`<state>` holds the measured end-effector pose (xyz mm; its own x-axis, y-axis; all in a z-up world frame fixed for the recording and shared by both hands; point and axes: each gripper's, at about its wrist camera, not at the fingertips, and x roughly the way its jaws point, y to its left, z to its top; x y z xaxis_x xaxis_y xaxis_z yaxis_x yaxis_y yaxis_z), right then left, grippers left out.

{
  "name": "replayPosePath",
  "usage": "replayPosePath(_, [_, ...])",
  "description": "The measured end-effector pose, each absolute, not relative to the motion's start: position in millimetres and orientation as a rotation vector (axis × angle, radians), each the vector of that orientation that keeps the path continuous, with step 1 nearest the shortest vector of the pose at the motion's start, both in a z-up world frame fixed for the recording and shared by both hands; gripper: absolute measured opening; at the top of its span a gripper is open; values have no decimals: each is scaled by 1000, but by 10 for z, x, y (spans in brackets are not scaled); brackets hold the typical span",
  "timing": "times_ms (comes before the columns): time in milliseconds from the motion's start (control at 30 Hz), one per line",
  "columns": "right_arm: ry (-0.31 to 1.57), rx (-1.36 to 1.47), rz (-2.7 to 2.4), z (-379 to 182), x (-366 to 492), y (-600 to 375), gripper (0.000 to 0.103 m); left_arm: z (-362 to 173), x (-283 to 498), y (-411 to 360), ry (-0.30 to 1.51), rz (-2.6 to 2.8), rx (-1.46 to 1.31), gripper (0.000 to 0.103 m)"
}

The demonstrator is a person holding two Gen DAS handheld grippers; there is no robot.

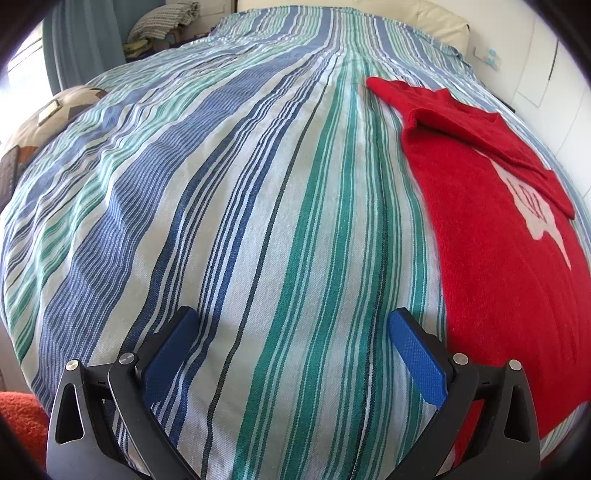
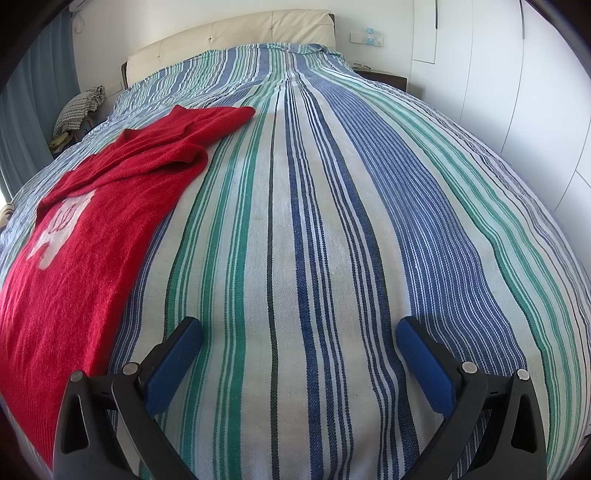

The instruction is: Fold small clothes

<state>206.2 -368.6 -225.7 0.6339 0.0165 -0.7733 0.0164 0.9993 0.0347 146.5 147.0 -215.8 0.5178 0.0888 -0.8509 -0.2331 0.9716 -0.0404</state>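
Note:
A small red knitted sweater [image 1: 495, 229] with a white motif lies flat on the striped bedspread [image 1: 240, 206], one sleeve folded across its chest. In the left wrist view it lies right of my left gripper [image 1: 291, 321], which is open and empty, its right finger close to the sweater's edge. In the right wrist view the sweater [image 2: 85, 240] lies left of my right gripper [image 2: 299, 328], which is open and empty above the bare bedspread [image 2: 332, 221].
A cream headboard [image 2: 236, 33] stands at the far end of the bed. A patterned cushion [image 1: 51, 114] lies at the bed's left side. White wardrobe doors [image 2: 517, 92] run along the right. An orange fluffy thing [image 1: 22, 424] sits below the near left bed edge.

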Motion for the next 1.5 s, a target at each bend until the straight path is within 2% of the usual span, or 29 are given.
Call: replayPosePath(1500, [884,39,-1,-2258,2059,-3677,103,-2177,1459,1409,1006,212,-139,103])
